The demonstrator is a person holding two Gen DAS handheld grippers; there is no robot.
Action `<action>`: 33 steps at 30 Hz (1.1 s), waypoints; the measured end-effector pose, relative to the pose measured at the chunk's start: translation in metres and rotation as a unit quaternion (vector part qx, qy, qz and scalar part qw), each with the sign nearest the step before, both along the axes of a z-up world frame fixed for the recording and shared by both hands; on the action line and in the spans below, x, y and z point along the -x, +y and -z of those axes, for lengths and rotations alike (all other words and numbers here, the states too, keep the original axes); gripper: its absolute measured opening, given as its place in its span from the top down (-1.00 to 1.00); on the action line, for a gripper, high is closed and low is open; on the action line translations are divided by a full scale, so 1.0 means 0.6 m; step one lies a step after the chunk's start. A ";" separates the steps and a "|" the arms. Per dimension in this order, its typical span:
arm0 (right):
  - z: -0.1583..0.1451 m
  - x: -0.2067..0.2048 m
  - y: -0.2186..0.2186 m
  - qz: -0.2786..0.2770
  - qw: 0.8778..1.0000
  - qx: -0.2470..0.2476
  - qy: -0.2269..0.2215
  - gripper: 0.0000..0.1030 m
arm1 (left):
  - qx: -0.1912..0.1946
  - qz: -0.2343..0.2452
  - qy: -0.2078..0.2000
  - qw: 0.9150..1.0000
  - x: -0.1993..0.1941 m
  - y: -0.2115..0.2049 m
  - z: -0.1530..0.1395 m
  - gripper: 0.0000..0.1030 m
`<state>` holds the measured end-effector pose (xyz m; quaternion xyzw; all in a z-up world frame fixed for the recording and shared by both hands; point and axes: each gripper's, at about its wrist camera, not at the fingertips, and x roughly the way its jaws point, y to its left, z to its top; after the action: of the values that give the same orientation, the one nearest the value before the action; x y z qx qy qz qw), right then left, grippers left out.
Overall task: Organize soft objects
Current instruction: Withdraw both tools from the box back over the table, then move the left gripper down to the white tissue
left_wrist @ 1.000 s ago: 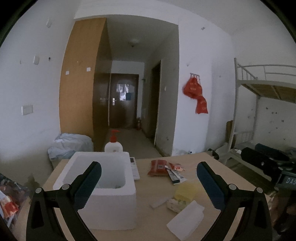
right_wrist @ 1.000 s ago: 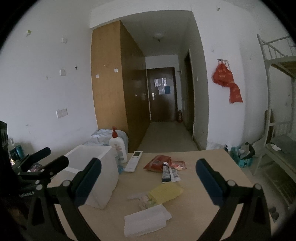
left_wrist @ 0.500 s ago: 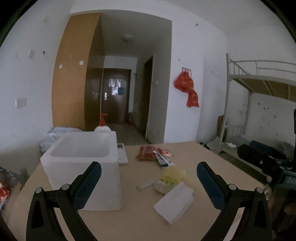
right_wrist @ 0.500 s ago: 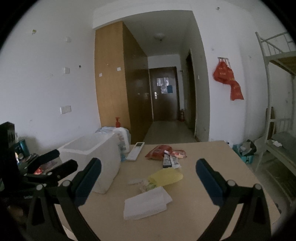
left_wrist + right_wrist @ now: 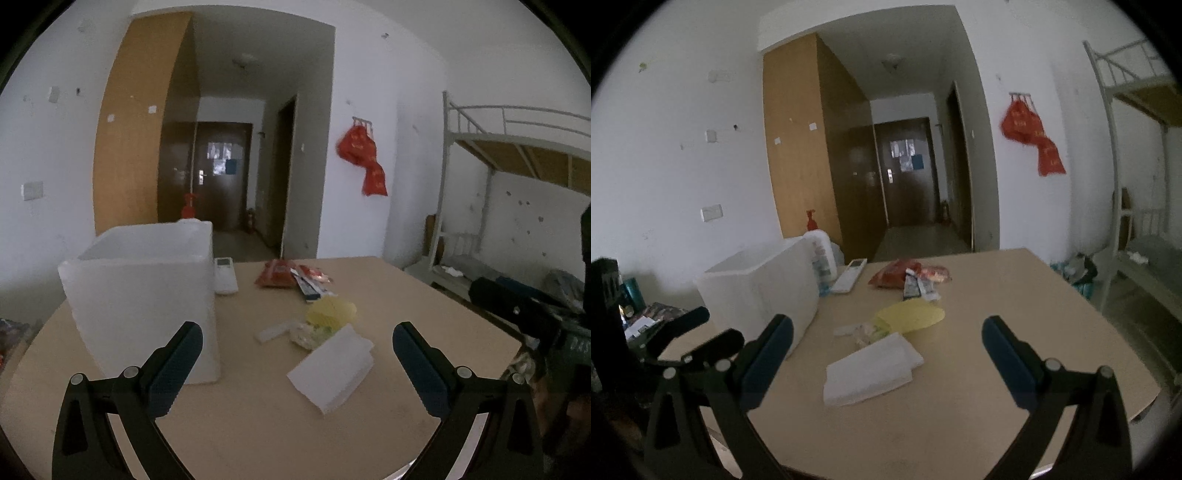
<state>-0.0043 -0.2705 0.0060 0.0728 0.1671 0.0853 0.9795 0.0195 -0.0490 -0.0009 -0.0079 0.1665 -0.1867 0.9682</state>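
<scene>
A white foam box (image 5: pixel 147 291) (image 5: pixel 764 291) stands open-topped on the left of the wooden table (image 5: pixel 424 306) (image 5: pixel 1015 295). In front of both grippers lies a folded white tissue pack (image 5: pixel 330 371) (image 5: pixel 871 369). Behind it are a yellow sponge-like piece (image 5: pixel 332 312) (image 5: pixel 910 314), a small clear wrapper (image 5: pixel 275 330) (image 5: pixel 849 329), red snack bags (image 5: pixel 279 273) (image 5: pixel 895 273) and small sachets (image 5: pixel 310 286) (image 5: pixel 919 286). My left gripper (image 5: pixel 297 363) is open, empty, just short of the tissues. My right gripper (image 5: pixel 886 362) is open and empty too. The left gripper's fingers (image 5: pixel 690 321) show at the right wrist view's left edge.
A white remote (image 5: pixel 226 275) (image 5: pixel 849 275) lies beside the box, with a pump bottle (image 5: pixel 822 254) behind it. A bunk bed (image 5: pixel 517 173) stands at the right, a wardrobe (image 5: pixel 805 147) and a corridor with a door behind. Clutter (image 5: pixel 639 314) sits left of the table.
Both grippers have come lower and closer to the table. The foam box and the tissue pack now look larger and nearer. Both stay open and empty.
</scene>
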 end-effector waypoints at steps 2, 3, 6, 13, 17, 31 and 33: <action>0.002 0.002 -0.003 -0.001 1.000 -0.001 0.001 -1.00 | -0.005 0.005 0.004 1.000 -0.001 -0.007 0.003 -0.99; 0.002 0.003 -0.003 0.001 1.000 -0.001 0.001 -1.00 | -0.007 0.006 0.005 1.000 -0.002 -0.011 0.006 -0.99; 0.003 0.004 -0.012 0.006 1.000 -0.001 -0.001 -1.00 | -0.003 0.013 0.011 1.000 -0.005 -0.019 0.010 -0.99; 0.013 -0.017 -0.025 0.015 1.000 -0.003 0.017 -1.00 | 0.004 0.029 0.034 0.999 -0.029 -0.040 0.022 -0.99; 0.019 -0.035 -0.031 0.019 0.999 0.000 0.029 -1.00 | 0.003 0.037 0.053 0.998 -0.049 -0.050 0.033 -0.99; 0.038 -0.107 -0.060 0.023 0.997 0.000 0.068 -1.00 | -0.002 0.047 0.127 0.991 -0.135 -0.079 0.077 -0.99; 0.044 -0.119 -0.066 0.024 0.997 -0.001 0.076 -1.00 | -0.011 0.049 0.137 0.989 -0.146 -0.087 0.086 -0.99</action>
<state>0.0674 -0.3100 -0.0204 0.0840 0.2388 0.0561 0.9658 0.1074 -0.1013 -0.0526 -0.0149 0.2997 -0.2293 0.9259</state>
